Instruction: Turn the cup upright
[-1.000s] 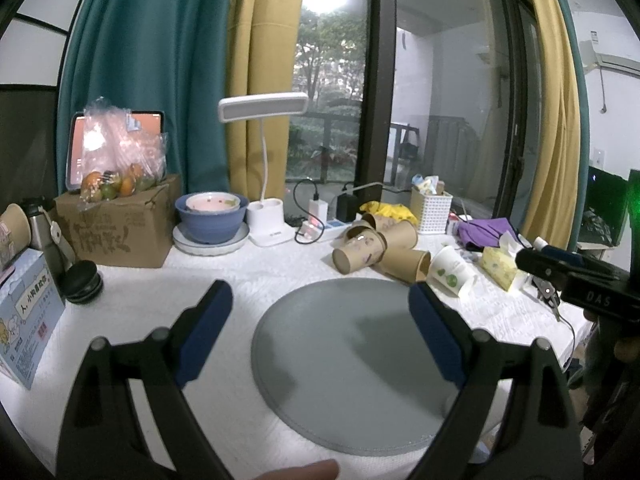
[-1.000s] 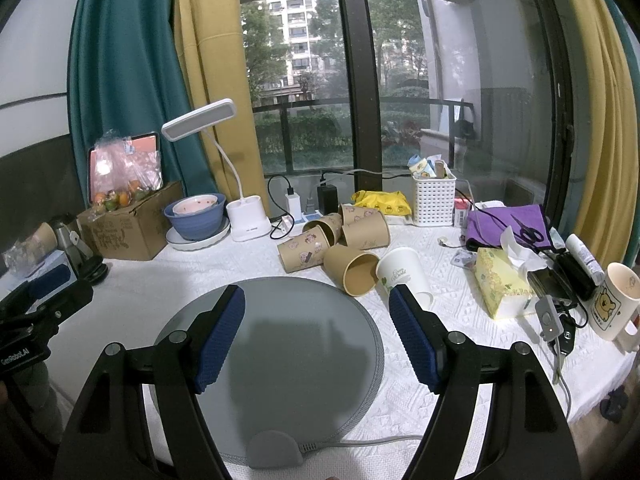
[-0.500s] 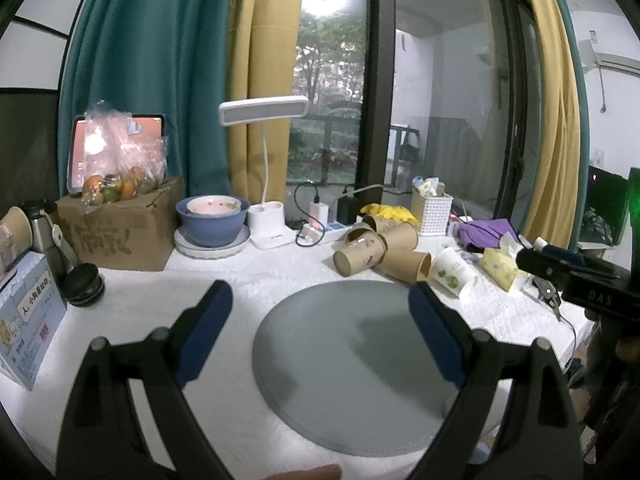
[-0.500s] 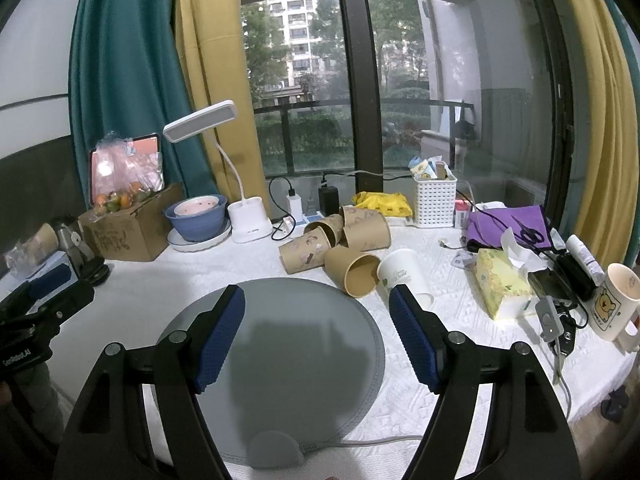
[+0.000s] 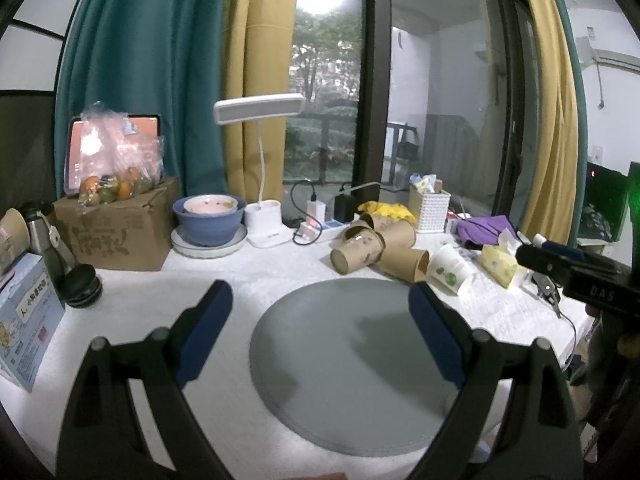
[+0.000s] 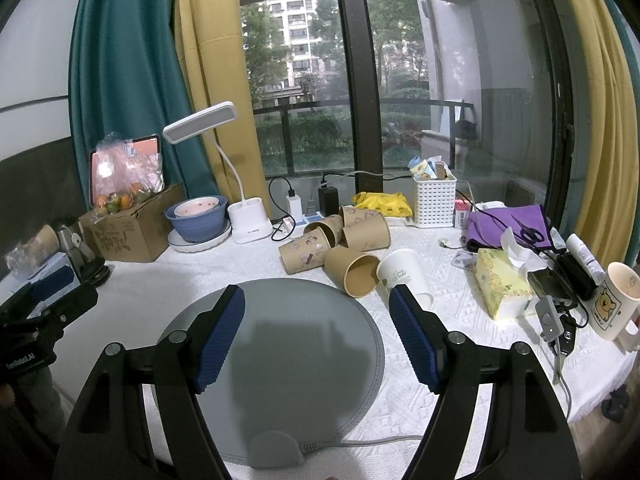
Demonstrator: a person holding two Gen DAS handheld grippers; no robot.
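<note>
Behind blue pad (image 6: pixel 412 336), white cup (image 6: pixel 402 276) half-hidden

Home room, balcony window (image 6: pixel 360 100), curtains (image 5: pixel 140 80), cluttered table (image 6: pixel 440 320), desk lamp (image 5: pixel 260 108)

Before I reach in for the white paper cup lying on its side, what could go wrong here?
1. The white paper cup with green print lies right beside the open-mouthed brown paper cup; wide-open right gripper could knock that one and set it rolling.
2. Thin paper walls may crush if squeezed hard.
3. The yellow tissue pack and bear-print white mug sit nearby on the right; a wide flip swing might clip them.
</note>
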